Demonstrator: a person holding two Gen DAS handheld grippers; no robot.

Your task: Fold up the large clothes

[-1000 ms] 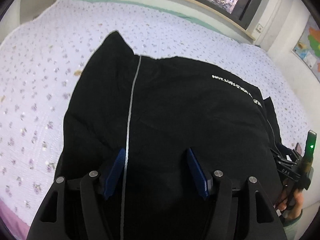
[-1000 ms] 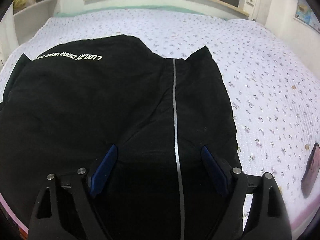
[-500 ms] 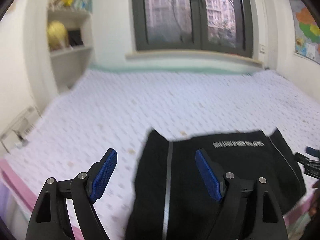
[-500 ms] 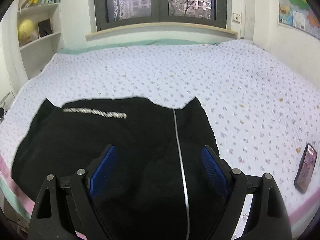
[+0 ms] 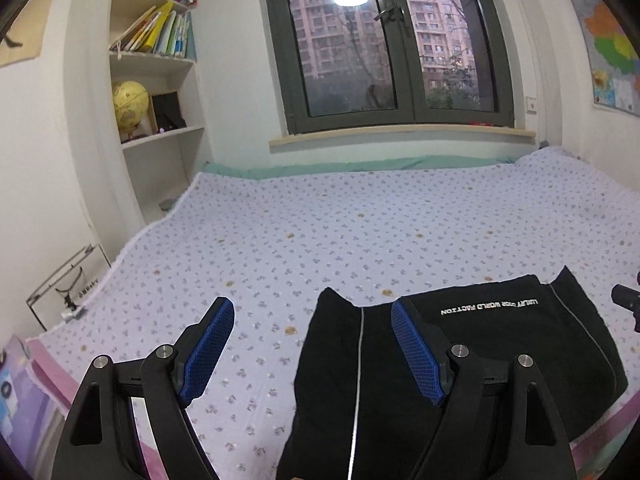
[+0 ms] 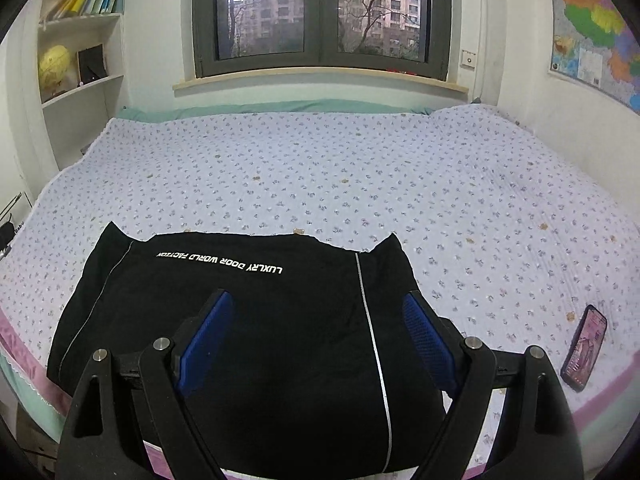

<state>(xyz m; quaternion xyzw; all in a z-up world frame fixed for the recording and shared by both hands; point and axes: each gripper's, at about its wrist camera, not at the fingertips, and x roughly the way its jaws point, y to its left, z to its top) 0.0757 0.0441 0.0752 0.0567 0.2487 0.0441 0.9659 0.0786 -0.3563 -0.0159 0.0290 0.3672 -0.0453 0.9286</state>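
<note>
A folded black garment (image 5: 460, 364) with white lettering and thin silver stripes lies flat at the near edge of the bed; it also shows in the right wrist view (image 6: 260, 320). My left gripper (image 5: 310, 354) is open and empty, held above the garment's left edge. My right gripper (image 6: 318, 338) is open and empty, held above the garment's near middle. A dark part of the right gripper shows at the far right of the left wrist view (image 5: 628, 300).
The bed (image 6: 360, 168) has a pale floral cover. A phone (image 6: 584, 348) lies near the bed's front right edge. A bookshelf with a globe (image 5: 130, 106) stands at left, a window (image 5: 388, 44) behind the bed, a wall map (image 6: 596, 28) at right.
Both grippers have drawn back and up from the garment, so the views now take in the whole bed and window. The garment stays flat. Both stay open.
</note>
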